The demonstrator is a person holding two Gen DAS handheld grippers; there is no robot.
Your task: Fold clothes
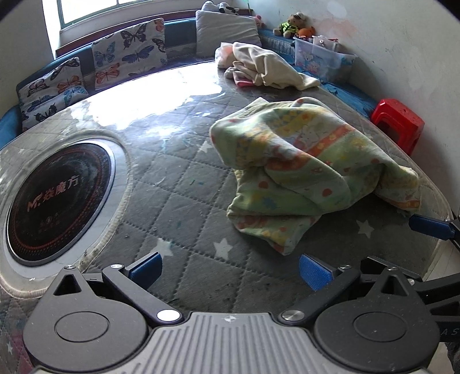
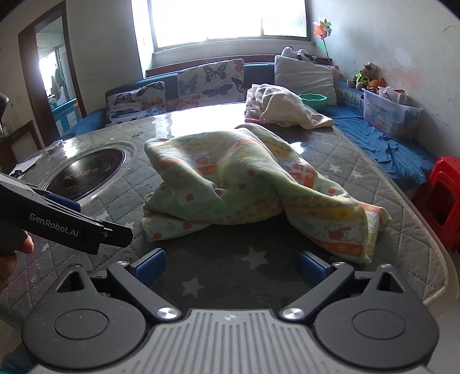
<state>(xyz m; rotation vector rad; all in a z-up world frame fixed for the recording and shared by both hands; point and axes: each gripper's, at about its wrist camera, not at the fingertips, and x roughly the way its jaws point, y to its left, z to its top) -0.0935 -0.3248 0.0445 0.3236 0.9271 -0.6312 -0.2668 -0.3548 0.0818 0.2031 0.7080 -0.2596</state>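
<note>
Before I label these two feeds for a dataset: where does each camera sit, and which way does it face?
Left wrist: rides the left gripper, low over the quilted table, facing the green patterned cloth and the cushioned bench; its own open fingers show, plus the right gripper's blue tip at the right edge.
Right wrist: rides the right gripper, facing the cloth and the window; its open fingers and the left gripper's body show at left.
Shared: cloth, round cooktop, cream garment pile, red stool.
</note>
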